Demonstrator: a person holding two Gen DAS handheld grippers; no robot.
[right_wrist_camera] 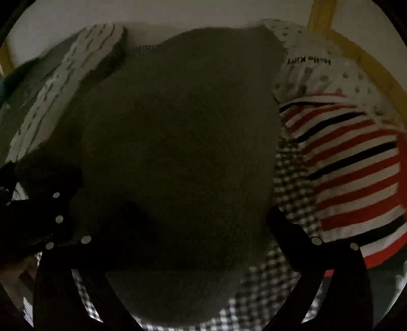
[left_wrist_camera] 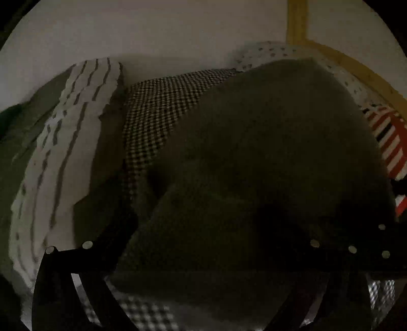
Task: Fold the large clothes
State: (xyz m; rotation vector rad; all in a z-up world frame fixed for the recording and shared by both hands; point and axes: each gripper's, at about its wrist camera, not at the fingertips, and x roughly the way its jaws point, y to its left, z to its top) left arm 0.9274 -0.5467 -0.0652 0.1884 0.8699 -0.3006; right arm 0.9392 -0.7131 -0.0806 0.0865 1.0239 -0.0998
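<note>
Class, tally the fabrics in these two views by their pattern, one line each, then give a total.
Plain dark olive garment: 1
Checked cloth: 1
Red, black and white striped cloth: 1
Dotted white cloth: 1
White cloth with grey stripes: 1
Total: 5

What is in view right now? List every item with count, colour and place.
Dark garment: one, dark olive-grey, centre, lying over the checked cloth.
Checked cloth: one, black-and-white small check, under the dark garment.
Striped white cloth: one, white with thin grey stripes, left.
Red-striped garment: one, red, white and black stripes, right.
Dotted cloth: one, white with grey dots and printed lettering, upper right.
Yellow band: yellow, top right.
Left gripper: black, fingers apart around the dark garment.
Right gripper: black, fingers apart likewise.
</note>
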